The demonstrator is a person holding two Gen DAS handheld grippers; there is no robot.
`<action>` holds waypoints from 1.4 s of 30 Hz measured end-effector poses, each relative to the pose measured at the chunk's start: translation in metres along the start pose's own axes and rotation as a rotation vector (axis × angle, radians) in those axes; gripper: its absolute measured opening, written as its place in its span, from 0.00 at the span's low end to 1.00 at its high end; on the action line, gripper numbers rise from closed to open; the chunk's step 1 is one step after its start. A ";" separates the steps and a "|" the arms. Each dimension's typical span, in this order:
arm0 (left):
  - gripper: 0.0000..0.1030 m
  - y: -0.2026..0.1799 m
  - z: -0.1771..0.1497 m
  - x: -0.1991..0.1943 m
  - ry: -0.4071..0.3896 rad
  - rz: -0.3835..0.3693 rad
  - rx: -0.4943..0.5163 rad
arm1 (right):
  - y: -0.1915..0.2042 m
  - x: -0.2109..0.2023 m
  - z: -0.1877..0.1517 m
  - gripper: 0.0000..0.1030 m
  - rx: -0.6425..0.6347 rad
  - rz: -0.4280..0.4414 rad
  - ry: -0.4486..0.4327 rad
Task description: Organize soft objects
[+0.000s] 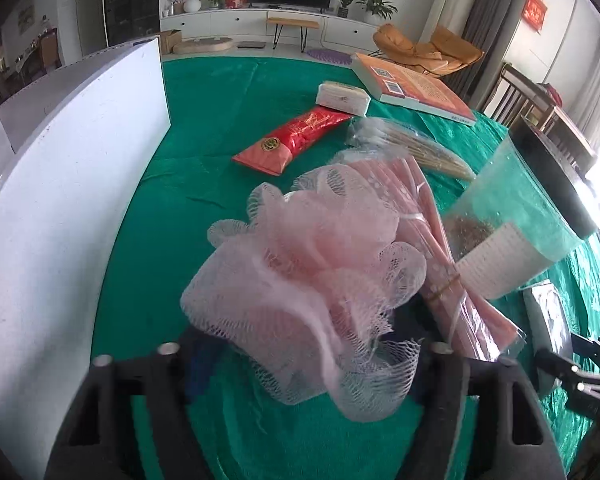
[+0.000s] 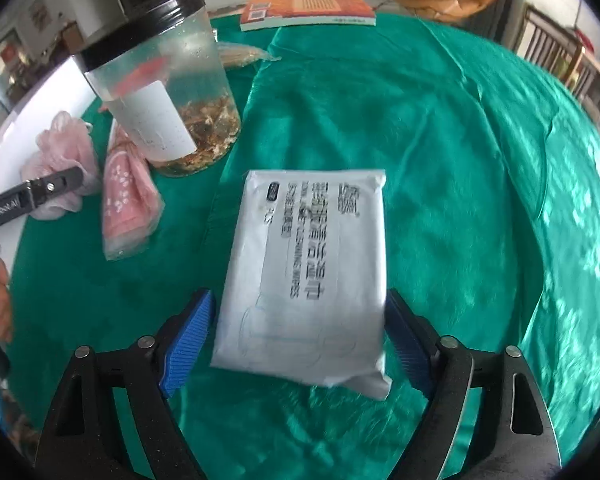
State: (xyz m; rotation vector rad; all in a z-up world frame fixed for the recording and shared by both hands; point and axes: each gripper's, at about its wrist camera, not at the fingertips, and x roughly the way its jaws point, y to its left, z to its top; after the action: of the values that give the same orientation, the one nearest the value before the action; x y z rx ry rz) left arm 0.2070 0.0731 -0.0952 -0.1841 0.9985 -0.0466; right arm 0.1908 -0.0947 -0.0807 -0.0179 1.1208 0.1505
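my left gripper (image 1: 300, 354) pinches the pink mesh pouf (image 1: 308, 280) on the green cloth (image 1: 228, 120), my right gripper (image 2: 298, 332) brackets the wipes pack (image 2: 308, 276) without visibly pressing, so netting might tear free or the pack slide out.

Pink mesh puff (image 1: 300, 264); glossy, seemingly plastic wipes pack (image 2: 308, 272); green cloth (image 2: 460, 160).

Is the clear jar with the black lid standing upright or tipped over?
Upright. The clear jar stands on its base on the green cloth, black lid on top.
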 end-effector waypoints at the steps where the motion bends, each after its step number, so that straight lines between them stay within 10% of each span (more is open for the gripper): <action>1: 0.31 0.004 0.002 0.002 0.007 -0.022 -0.010 | -0.007 0.001 0.008 0.69 0.051 0.016 -0.001; 11: 0.19 0.020 0.004 -0.061 -0.104 -0.237 -0.115 | -0.026 -0.068 0.068 0.68 0.143 0.001 -0.226; 16: 0.20 0.049 -0.007 -0.141 -0.178 -0.302 -0.115 | 0.028 -0.123 0.081 0.68 0.054 0.086 -0.294; 23: 0.25 0.157 -0.045 -0.233 -0.235 0.061 -0.128 | 0.187 -0.157 0.068 0.68 -0.113 0.466 -0.248; 27: 1.00 0.229 -0.078 -0.243 -0.155 0.319 -0.218 | 0.286 -0.151 0.050 0.71 -0.193 0.683 -0.155; 31: 1.00 0.268 -0.108 -0.250 -0.150 0.383 -0.326 | 0.350 -0.124 0.026 0.84 -0.288 0.797 -0.010; 36: 1.00 0.252 -0.105 -0.258 -0.261 0.311 -0.353 | 0.302 -0.112 0.009 0.85 -0.261 0.715 -0.094; 42: 1.00 0.133 -0.072 -0.238 -0.301 0.045 -0.140 | 0.179 -0.074 -0.034 0.84 -0.172 0.277 -0.168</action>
State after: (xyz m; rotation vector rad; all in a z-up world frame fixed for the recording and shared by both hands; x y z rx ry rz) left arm 0.0119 0.2242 0.0415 -0.2878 0.7049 0.0906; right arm 0.1055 0.0709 -0.0185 -0.0027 0.9367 0.4874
